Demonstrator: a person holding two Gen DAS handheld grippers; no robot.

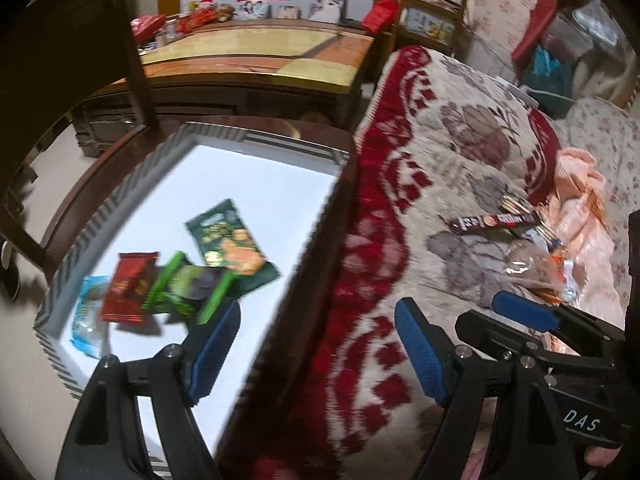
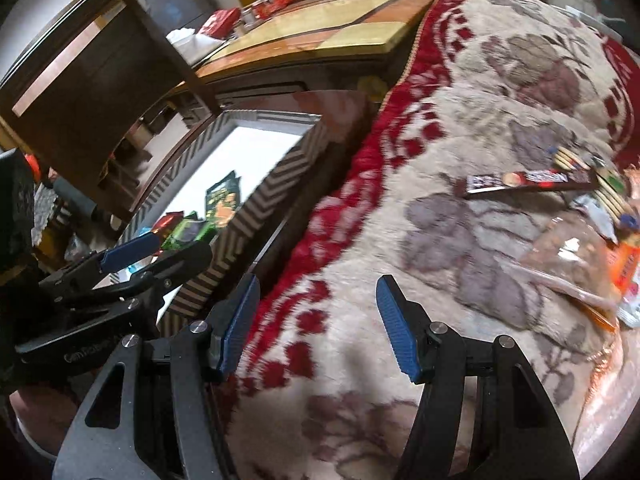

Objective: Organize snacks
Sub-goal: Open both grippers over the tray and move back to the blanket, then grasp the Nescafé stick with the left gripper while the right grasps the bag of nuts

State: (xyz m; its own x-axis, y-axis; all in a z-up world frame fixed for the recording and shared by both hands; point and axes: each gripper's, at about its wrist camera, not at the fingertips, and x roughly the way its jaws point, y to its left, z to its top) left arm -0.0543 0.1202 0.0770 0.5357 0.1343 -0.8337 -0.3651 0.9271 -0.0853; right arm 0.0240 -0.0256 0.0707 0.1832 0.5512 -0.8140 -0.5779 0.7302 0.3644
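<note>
The shallow white-floored box with a grey-and-white chevron-striped rim (image 1: 120,196) serves as the landmark. Inside it lie four snack packets: a dark green pouch printed with golden crackers (image 1: 230,246) nearest its far end, then a bright green wrapper (image 1: 186,290), a red foil packet (image 1: 128,288) overlapping it, and a pale blue bag (image 1: 90,316) at the near corner (motion blur smears all four). The left gripper (image 1: 312,348) hovers at the box's near right edge, blue pads spread wide, holding nothing. To the right of the box, on the cream blanket with red leaf border (image 2: 460,128), the right gripper (image 2: 316,320) hangs just as wide apart and empty. Well away from the box, further right on the blanket, a long dark brown chocolate biscuit carton (image 2: 532,182) rests against a heap of clear-wrapped snacks (image 2: 580,264).
</note>
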